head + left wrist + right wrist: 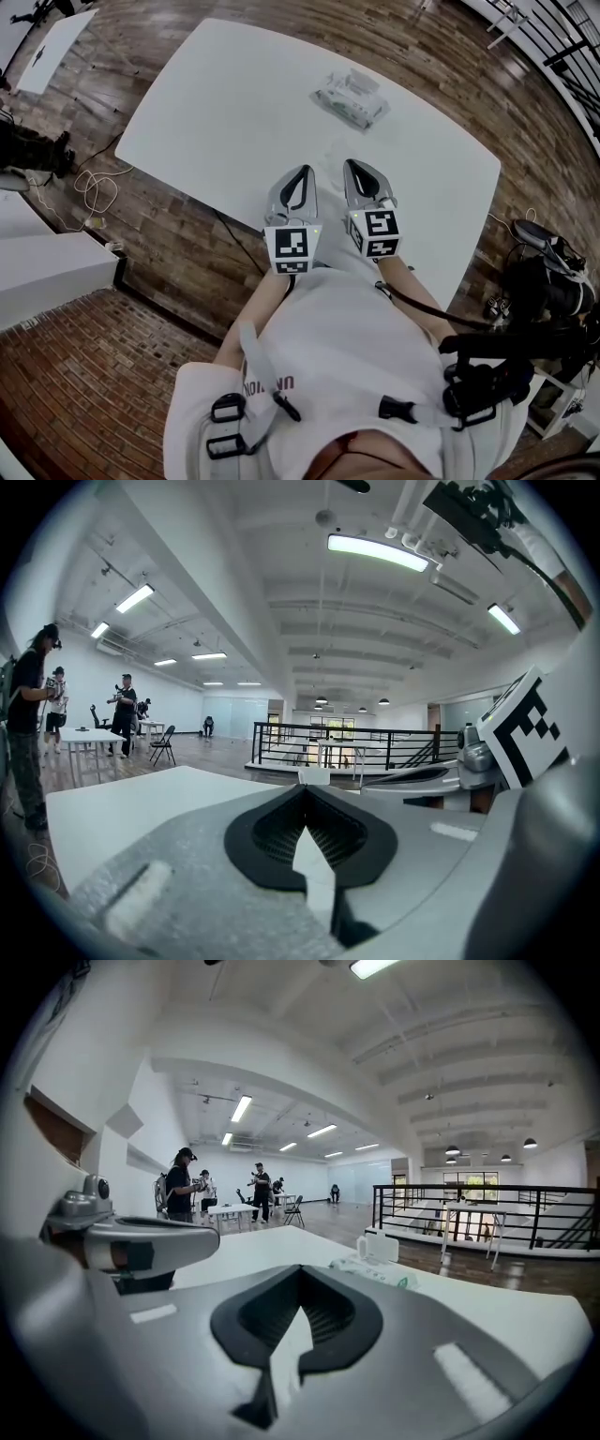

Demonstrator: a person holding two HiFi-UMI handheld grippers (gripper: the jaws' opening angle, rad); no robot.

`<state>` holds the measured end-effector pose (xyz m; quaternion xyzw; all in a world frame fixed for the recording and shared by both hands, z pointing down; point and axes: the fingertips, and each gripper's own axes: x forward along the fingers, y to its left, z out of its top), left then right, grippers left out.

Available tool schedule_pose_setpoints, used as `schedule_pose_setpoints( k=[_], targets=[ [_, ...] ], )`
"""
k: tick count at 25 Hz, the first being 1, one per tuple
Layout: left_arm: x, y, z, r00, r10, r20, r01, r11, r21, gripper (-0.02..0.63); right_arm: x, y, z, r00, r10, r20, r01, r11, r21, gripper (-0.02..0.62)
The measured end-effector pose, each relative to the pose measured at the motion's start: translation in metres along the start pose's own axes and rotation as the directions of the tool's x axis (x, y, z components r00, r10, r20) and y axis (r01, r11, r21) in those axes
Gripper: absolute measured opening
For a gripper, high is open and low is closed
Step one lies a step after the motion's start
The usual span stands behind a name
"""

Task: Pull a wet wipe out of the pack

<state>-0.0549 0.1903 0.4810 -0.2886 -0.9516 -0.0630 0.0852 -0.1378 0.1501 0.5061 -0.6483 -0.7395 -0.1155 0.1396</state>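
Note:
A pack of wet wipes [352,98] lies flat on the far part of the white table [216,112], its white flip lid [380,1246] standing up. In the right gripper view the pack [375,1269] is a little ahead and to the right of the jaws. My left gripper [302,170] and right gripper [356,164] hover side by side over the table's near edge, well short of the pack. Both are shut with nothing between the jaws. Only the raised lid [314,776] shows past the shut left gripper [306,789]. The right gripper [300,1269] touches nothing.
The table's near edge runs just under the grippers, with wooden floor beyond. Cables [89,192] lie on the floor at the left. Dark camera gear [553,281] sits at the right. Several people [187,1185] stand by tables far off, and a railing [487,1208] crosses the background.

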Motion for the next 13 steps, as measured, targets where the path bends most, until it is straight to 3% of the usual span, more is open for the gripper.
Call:
schedule_pose_setpoints(
  k=[13],
  targets=[
    [-0.0018,-0.0018,0.0006,1.0,0.007,-0.004,-0.007,1.0,0.002,0.002,-0.0017,-0.0008,-0.003,1.0,0.01,-0.012,-0.01,1.0,0.011,0.005]
  ],
)
